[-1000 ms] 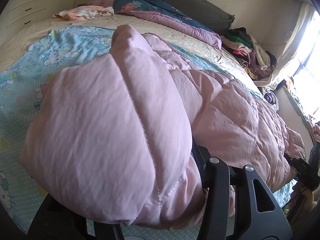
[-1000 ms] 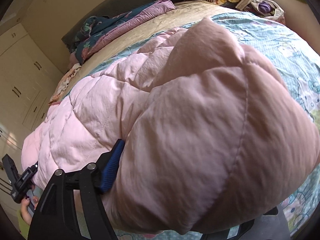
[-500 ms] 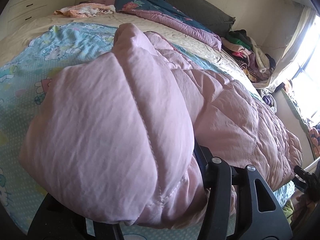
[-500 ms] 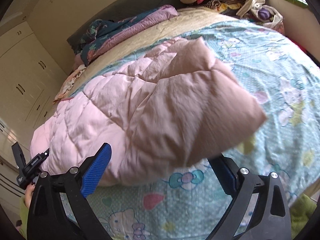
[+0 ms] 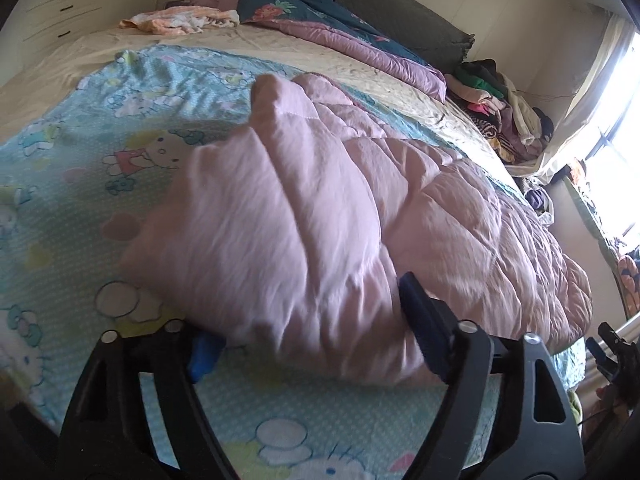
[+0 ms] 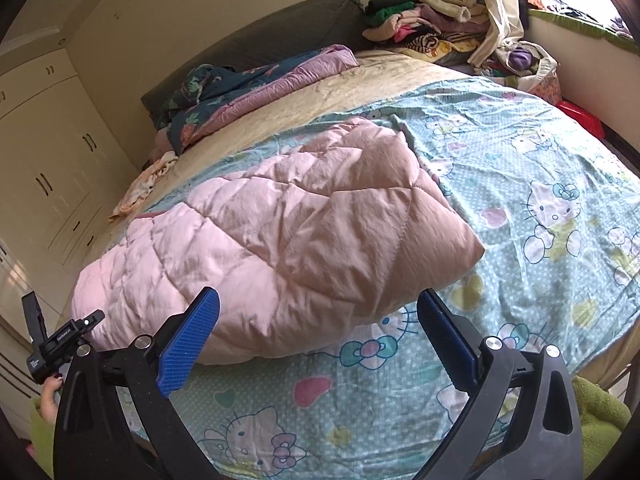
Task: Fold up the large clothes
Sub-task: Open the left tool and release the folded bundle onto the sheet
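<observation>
1. While my left gripper (image 5: 316,320) has its jaws spread apart, the near end of the pink quilted jacket (image 5: 340,216) sits between the blue pads (image 5: 420,332); the fabric looks loose, and I can't tell whether the pads touch it.
2. My right gripper (image 6: 320,336) is spread wide too, with nothing between its fingers; the jacket's near edge lies just beyond the tips.
3. Only the right wrist view shows the whole bundle: the jacket (image 6: 280,248) is folded over on the cartoon-cat bedsheet (image 6: 540,208), near the bed's front edge.
4. That view also shows the other gripper at far left, fingers (image 6: 50,396) of my left hand on it, and three cabinet doors (image 6: 44,168).
5. Left wrist view shows the window (image 5: 620,128) and two drawers (image 5: 64,16) instead.
6. Both views show one floral duvet (image 6: 256,84) at the headboard, one clothes pile (image 6: 424,28) in the corner and one small peach garment (image 5: 180,20) on the beige sheet.
7. Writing: a small label on the far-left gripper, too small to read. The sheet's cat prints carry no legible text.
</observation>
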A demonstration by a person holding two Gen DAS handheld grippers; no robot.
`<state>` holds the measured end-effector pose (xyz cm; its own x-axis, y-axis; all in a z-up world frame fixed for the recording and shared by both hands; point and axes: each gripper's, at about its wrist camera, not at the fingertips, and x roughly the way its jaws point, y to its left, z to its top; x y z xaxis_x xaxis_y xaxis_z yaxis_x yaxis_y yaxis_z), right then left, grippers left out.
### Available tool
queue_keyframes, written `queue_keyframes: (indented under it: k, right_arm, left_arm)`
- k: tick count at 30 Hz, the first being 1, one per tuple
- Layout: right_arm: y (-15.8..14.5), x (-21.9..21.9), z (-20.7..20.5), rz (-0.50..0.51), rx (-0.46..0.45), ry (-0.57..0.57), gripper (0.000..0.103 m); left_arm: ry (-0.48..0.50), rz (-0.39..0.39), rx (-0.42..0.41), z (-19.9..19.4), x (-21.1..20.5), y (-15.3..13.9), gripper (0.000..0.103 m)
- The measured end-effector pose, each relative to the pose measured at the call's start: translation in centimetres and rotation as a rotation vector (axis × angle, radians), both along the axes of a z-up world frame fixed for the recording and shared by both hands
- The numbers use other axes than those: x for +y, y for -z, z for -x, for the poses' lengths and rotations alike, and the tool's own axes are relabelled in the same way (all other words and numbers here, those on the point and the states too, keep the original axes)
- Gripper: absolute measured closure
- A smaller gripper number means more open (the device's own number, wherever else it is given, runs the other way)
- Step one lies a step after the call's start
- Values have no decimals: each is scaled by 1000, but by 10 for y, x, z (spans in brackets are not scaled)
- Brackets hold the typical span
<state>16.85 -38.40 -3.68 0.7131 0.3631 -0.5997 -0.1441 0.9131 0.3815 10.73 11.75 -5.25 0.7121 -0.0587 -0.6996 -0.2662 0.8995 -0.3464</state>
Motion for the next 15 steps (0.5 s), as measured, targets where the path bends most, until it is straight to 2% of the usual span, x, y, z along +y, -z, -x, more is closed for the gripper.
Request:
queue_keyframes:
  k: [3,5,8,15]
  right_arm:
    - [-5,2,7,4,-12,-8,4]
    - [-8,3,12,6,-23,-16,4]
    - [-16,6,24,17,-53,-24,4]
    - [-39,14,53,50,-151,-35,4]
  left_arm:
    - [-1,-13,-6,11,0,-7,23]
    - [-11,-25,-9,19,-1,-13,14]
    - [-29,-50,-35,31,-2,-23,10]
    - [-26,-90,-89,56,-12,-48,9]
